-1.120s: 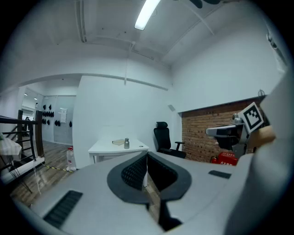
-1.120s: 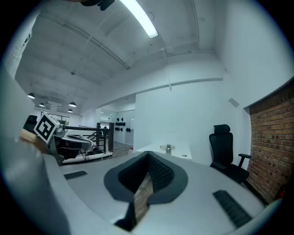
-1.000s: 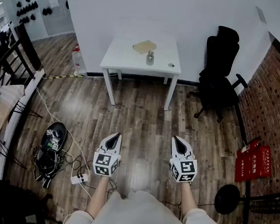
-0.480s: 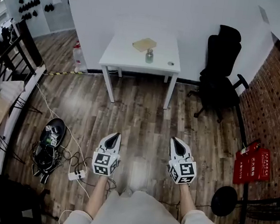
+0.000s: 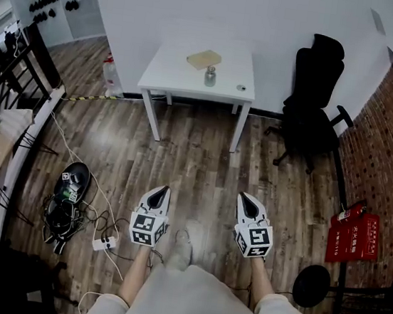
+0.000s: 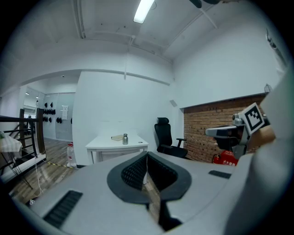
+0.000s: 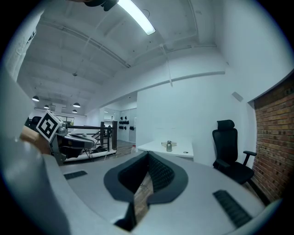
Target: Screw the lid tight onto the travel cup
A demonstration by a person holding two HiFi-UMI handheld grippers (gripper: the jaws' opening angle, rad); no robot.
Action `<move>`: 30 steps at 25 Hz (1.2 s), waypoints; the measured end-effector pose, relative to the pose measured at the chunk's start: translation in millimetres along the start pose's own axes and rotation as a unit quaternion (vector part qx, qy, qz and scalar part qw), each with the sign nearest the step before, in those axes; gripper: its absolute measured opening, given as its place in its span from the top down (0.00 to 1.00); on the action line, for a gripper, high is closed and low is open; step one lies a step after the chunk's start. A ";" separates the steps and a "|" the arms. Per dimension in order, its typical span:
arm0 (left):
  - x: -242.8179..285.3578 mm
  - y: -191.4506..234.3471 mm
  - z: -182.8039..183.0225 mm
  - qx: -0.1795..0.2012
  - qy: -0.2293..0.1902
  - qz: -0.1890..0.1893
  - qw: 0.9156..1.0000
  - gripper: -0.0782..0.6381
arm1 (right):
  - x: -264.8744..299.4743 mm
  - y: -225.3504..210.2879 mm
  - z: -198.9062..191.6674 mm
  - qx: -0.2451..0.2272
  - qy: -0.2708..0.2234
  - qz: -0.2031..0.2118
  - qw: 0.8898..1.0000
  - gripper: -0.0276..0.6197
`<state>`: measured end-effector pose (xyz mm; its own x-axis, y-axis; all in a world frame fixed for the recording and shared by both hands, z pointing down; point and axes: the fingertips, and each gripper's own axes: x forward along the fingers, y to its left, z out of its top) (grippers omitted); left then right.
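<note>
Both left tool (image 5: 163, 190) and right tool (image 5: 246, 196) are closed, empty; only their views show ceiling lamps (image 6: 143, 10).

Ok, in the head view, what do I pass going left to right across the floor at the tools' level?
Cable tangle → white power strip → left tool → right tool → red boxes.

The light is even and fairly bright indoor light. A ceiling tube lamp (image 6: 144, 10) glows high above the left fingers (image 6: 133, 172), and a second lamp (image 7: 137, 17) above the right fingers (image 7: 158, 176). The wood floor (image 5: 106, 137) shows a pale sheen well ahead of the fingers. All views bulge at the edges, with dark corners. The near fingers look soft.
</note>
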<state>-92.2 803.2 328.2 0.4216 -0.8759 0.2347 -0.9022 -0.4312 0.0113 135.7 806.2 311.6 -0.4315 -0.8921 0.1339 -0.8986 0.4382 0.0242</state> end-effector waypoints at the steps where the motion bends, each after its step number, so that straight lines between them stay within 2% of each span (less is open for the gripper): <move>1: 6.4 1.2 0.6 0.000 0.000 0.000 1.000 0.88 | 5.4 -3.6 0.0 -0.001 0.000 0.001 1.000 0.96; 8: 62.8 22.6 2.7 -0.003 -0.001 -0.008 1.000 0.88 | 57.1 -27.2 1.6 -0.004 -0.004 0.005 1.000 0.96; 15: 143.6 67.8 15.6 -0.006 0.004 -0.023 1.000 0.88 | 142.9 -58.7 15.0 -0.003 -0.004 -0.004 1.000 0.96; 30: 313.6 188.1 82.9 0.005 -0.004 -0.053 0.999 0.88 | 336.1 -116.8 64.8 -0.006 -0.011 -0.024 1.000 0.96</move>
<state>-122.2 429.5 323.4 0.5157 -0.8269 0.2243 -0.8514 -0.5239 0.0262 90.4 448.0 289.6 -0.3893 -0.9144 0.1112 -0.9174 0.3957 0.0419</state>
